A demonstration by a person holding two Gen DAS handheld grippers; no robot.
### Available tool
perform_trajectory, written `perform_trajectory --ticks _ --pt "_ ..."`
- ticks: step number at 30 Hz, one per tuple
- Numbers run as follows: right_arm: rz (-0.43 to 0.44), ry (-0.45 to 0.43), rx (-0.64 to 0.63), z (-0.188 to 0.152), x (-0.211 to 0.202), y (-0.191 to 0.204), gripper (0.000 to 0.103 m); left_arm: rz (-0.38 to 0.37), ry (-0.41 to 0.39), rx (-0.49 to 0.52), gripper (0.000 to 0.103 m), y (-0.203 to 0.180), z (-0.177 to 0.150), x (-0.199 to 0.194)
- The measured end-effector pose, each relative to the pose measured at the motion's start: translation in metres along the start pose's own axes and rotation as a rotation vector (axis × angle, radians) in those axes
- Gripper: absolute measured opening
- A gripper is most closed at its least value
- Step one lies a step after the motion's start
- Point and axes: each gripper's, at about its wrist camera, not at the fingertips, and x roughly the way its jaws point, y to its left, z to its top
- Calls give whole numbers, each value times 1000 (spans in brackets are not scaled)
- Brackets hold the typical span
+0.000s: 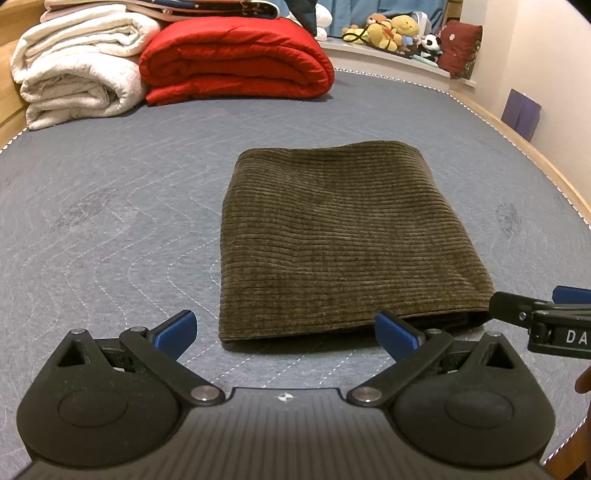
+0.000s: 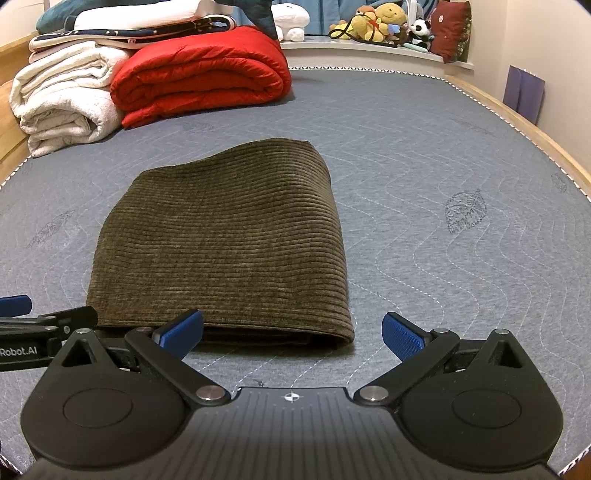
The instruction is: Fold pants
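Both the left gripper (image 1: 286,330) and right gripper (image 2: 293,330) are held spread and empty near the folded pants (image 1: 343,236), whose finished stack is best left undisturbed.

The left gripper (image 1: 286,330) hovers low over the near part of the bed (image 1: 110,206), its blue-padded fingers (image 1: 177,326) spread wide and holding nothing. Just beyond them lie the pants (image 1: 347,236), olive-brown corduroy folded into a compact rectangle with stacked layers showing along the near edge; the right-hand finger overlaps that near edge in the view, though contact cannot be judged. The right gripper (image 1: 546,314) enters from the right edge, its tip just beside the pants' near right corner. At the bed's far left corner sit a folded white blanket (image 1: 74,70) and, touching it, a folded red quilt (image 1: 236,59). Stuffed toys (image 1: 395,31) crowd a ledge beyond the far edge.
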Motion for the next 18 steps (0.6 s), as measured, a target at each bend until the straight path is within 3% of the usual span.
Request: perform_trajectory --ticks 18 --pt "-3 7 -2 -1 3 1 102 -13 -8 9 103 0 -1 -2"
